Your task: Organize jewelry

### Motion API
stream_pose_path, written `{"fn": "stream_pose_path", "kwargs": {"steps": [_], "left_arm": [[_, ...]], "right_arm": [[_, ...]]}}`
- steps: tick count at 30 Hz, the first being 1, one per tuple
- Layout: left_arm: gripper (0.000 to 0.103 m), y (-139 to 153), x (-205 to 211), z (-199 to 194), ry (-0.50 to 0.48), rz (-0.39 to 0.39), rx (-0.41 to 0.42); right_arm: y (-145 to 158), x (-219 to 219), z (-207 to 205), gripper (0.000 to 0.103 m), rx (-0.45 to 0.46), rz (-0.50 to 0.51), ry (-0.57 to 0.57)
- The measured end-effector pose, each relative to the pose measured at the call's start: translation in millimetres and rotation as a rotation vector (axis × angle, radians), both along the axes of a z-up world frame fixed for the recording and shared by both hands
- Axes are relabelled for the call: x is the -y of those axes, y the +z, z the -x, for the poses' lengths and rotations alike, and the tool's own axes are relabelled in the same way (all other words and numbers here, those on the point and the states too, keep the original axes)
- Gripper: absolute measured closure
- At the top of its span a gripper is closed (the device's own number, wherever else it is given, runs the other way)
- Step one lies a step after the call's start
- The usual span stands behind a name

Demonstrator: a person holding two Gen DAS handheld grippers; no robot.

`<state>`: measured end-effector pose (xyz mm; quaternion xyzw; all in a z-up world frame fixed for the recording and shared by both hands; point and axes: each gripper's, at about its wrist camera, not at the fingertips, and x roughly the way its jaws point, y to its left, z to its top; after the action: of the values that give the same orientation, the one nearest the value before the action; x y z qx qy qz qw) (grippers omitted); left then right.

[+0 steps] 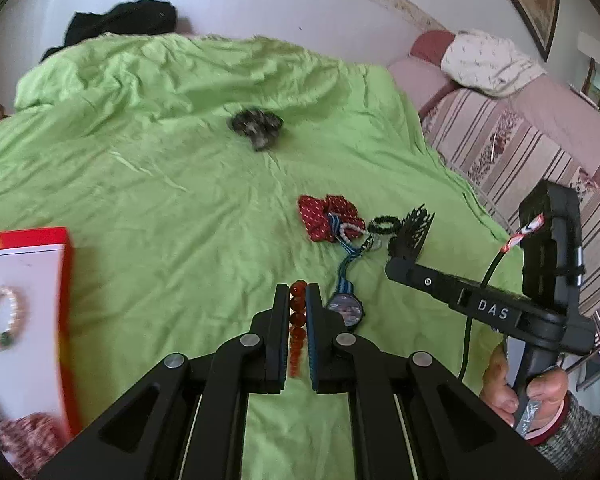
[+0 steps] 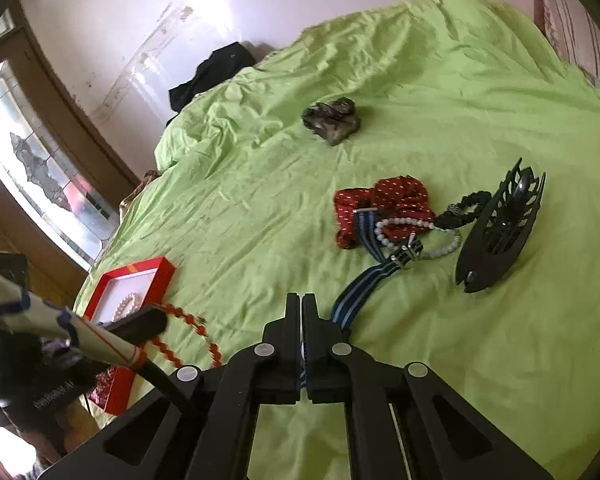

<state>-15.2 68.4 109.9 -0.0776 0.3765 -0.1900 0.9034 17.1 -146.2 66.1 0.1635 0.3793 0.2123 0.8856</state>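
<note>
My left gripper [image 1: 298, 294] is shut on a strand of red-orange beads [image 1: 297, 318]; in the right wrist view the strand [image 2: 188, 324] hangs in a loop from that gripper [image 2: 154, 320], beside the red box [image 2: 162, 270]. My right gripper [image 2: 302, 300] is shut on the blue striped watch strap [image 2: 356, 300]. The watch face [image 1: 346, 310] shows in the left wrist view, near the right gripper's tip [image 1: 394, 268]. A pearl bracelet [image 1: 2, 320] lies in the box [image 1: 62, 276].
On the green bedsheet [image 2: 440, 92] lie a red dotted scrunchie [image 2: 392, 200], a white bead bracelet [image 2: 404, 222], a black hair tie [image 2: 466, 204], a black hair claw [image 2: 500, 232] and a dark scrunchie [image 2: 332, 120]. A striped sofa [image 1: 520, 140] borders the bed.
</note>
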Motion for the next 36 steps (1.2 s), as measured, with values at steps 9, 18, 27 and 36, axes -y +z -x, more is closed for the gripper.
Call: {"fn": "stream_pose_path", "kwargs": {"steps": [9,18,27,36], "left_arm": [[0.096,-11.9,-33.4,14.9,0.033,0.029,-0.058],[0.096,-74.3,-30.6,-2.1,0.014,0.023,-0.202],[0.096,-93.0,-19.2,-5.0,-0.01,-0.031,-0.224],[0.096,-80.0,-25.3,2.6,0.006,-0.034,-0.191]], "right_arm": [[-27.0,-20.7,-0.7,0.045,-0.091,0.043,0.022],[-44.4,-9.1,-32.9,0.045,-0.134,0.039,-0.086],[-61.2,-25.3,-61.3,0.082,-0.153,0.177,-0.074],[-34.6,-29.4,-35.7,0.083,-0.06,0.184,-0.081]]}}
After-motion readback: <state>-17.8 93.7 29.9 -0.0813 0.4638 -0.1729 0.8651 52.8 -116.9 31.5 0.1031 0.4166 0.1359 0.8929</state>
